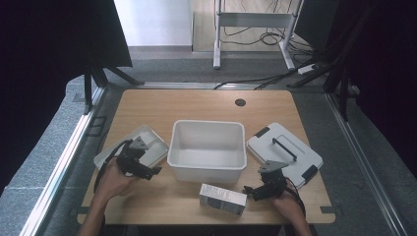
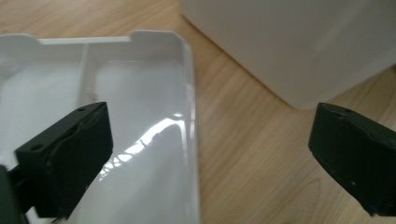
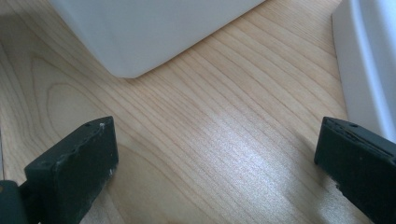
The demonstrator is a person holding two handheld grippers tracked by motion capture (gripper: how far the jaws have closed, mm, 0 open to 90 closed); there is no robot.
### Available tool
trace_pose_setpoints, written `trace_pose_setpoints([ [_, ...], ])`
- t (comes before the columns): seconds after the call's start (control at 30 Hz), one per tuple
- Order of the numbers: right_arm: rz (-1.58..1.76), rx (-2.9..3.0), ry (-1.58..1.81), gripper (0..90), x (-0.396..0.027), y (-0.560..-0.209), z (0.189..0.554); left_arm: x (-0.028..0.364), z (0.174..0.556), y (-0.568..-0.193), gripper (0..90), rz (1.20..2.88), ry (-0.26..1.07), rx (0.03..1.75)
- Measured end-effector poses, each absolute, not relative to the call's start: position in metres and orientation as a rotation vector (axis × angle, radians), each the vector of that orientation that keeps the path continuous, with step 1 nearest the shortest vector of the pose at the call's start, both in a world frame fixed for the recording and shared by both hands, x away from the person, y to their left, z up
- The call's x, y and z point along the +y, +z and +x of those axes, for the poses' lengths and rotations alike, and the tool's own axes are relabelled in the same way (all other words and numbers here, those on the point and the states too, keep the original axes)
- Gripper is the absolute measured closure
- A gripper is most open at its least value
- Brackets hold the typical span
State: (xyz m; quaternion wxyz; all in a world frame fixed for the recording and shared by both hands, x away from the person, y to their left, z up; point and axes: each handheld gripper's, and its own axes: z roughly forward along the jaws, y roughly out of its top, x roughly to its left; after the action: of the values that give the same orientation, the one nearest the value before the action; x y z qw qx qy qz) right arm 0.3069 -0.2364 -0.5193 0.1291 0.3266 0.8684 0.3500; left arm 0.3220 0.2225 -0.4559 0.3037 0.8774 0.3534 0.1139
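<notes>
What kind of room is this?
Probably a lab or recording workshop: a light wooden table with a cable hole, hemmed by black curtains, with loose black cables on the grey carpet behind.

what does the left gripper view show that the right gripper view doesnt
Left gripper view: the left hand-held gripper, jaws wide open with nothing between them, over the right edge of a shallow white divided tray.

Right gripper view: the right hand-held gripper, also open and empty over bare wood, with the edge of the white lid at the right.

Both: a corner of the white bin ahead and the wooden table.
</notes>
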Motion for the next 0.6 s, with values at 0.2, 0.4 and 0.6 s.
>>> trace_pose_setpoints([
  [0.2, 0.950, 2.524, 1.017, 0.0, -0.236, -0.519, 0.307, 0.201, 0.309, -0.469, 0.0, 2.318, 0.301, 0.876],
  [0.4, 0.950, 2.524, 1.017, 0.0, -0.236, -0.519, 0.307, 0.186, 0.301, -0.492, 0.0, 2.320, 0.291, 0.862],
  [0.6, 0.950, 2.525, 1.017, 0.0, -0.236, -0.519, 0.307, 0.180, 0.297, -0.508, 0.0, 2.312, 0.279, 0.872],
])
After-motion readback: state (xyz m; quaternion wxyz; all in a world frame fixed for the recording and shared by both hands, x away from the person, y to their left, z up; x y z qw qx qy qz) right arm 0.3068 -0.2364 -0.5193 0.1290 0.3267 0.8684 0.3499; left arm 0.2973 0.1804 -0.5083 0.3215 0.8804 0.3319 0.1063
